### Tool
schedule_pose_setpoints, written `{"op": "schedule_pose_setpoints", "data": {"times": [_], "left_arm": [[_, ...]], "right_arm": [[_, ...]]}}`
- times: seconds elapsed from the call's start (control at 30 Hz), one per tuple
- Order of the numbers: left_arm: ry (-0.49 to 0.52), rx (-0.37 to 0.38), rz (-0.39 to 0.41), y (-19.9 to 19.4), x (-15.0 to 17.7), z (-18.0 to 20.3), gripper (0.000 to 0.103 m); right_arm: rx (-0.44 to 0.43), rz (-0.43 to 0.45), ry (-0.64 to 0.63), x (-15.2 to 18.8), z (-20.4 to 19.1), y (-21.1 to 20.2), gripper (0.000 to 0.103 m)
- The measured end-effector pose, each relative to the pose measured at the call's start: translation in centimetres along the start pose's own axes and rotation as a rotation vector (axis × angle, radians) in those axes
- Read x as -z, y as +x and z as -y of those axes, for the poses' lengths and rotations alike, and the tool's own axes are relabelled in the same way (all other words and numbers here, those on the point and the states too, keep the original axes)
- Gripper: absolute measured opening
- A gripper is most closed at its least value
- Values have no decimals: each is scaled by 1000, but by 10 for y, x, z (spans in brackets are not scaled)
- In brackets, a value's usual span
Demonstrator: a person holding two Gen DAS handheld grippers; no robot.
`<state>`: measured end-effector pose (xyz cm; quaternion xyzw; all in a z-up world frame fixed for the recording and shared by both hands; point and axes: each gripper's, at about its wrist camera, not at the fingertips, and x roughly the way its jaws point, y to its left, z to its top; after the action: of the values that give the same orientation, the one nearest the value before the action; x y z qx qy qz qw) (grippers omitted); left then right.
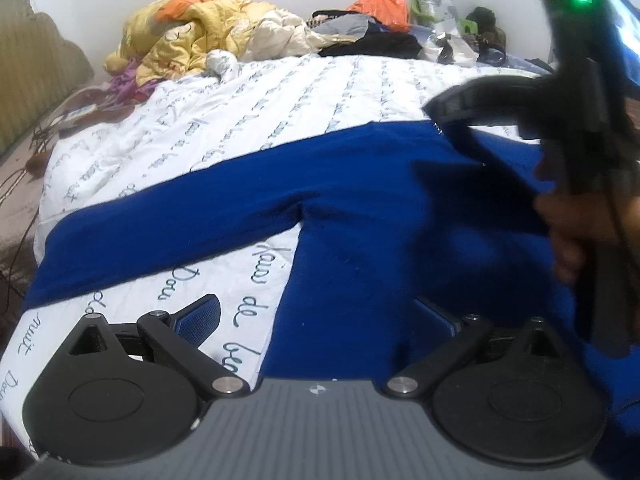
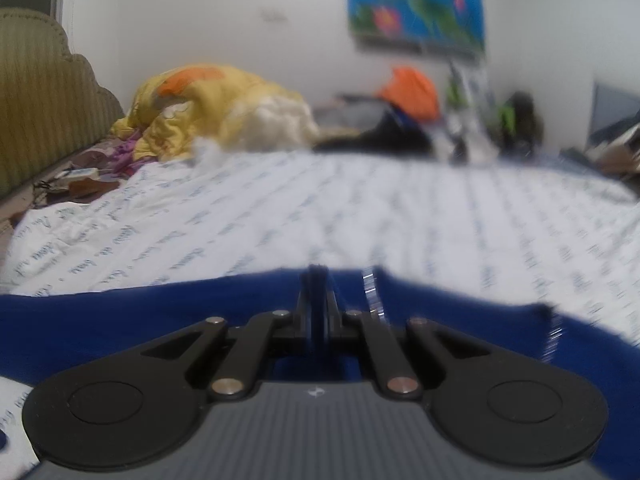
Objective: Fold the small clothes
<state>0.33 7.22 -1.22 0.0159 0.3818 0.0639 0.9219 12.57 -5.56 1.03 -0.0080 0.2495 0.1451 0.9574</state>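
A blue garment (image 1: 360, 208) of soft, slightly fuzzy knit lies spread on the white bedspread (image 1: 248, 120), which is quilted and printed with rows of cursive writing. One long, narrow part of the garment runs out flat to the left from its wider body, and the two meet at a sharp inner corner, with a wedge of bare bedspread below it.

The left gripper (image 1: 316, 316) hovers over the garment's near part with its fingers spread wide: one ribbed blue pad (image 1: 200, 316) is above the bedspread, the other above the cloth, and nothing is between them. The right gripper (image 2: 317, 308) has its fingers pressed together on the garment's far edge, blue cloth pinched between them. In the left wrist view it shows as a dark, blurred shape above the garment's right side, with a green light on its body. A short silvery strip, blurred, shows along the garment's edge just right of the right gripper.

Beyond the garment's far edge the bedspread stretches wide and flat. Far behind the garment, a crumpled yellow blanket (image 1: 188, 36) and an orange bag (image 1: 380, 4) are heaped against the white wall, amid dark clothes. To the garment's far left rises a ribbed olive headboard (image 2: 44, 100) with a scalloped top.
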Motion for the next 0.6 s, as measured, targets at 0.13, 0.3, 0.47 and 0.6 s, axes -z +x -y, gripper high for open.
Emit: {"op": "schedule_pose_setpoints", "data": {"times": [0.13, 0.3, 0.47, 0.6], "left_arm": [[-2, -7, 0, 0, 2, -4, 100], [-22, -14, -11, 3, 0, -11, 101], [-32, -28, -12, 2, 0, -16, 101], [-33, -37, -8, 1, -1, -18, 101]], "right_arm": [[-52, -18, -2, 4, -14, 7, 5], [-131, -70, 47, 8, -15, 16, 8], [-215, -165, 176, 16, 2, 34, 54], [-304, -133, 253, 16, 12, 15, 63]]}}
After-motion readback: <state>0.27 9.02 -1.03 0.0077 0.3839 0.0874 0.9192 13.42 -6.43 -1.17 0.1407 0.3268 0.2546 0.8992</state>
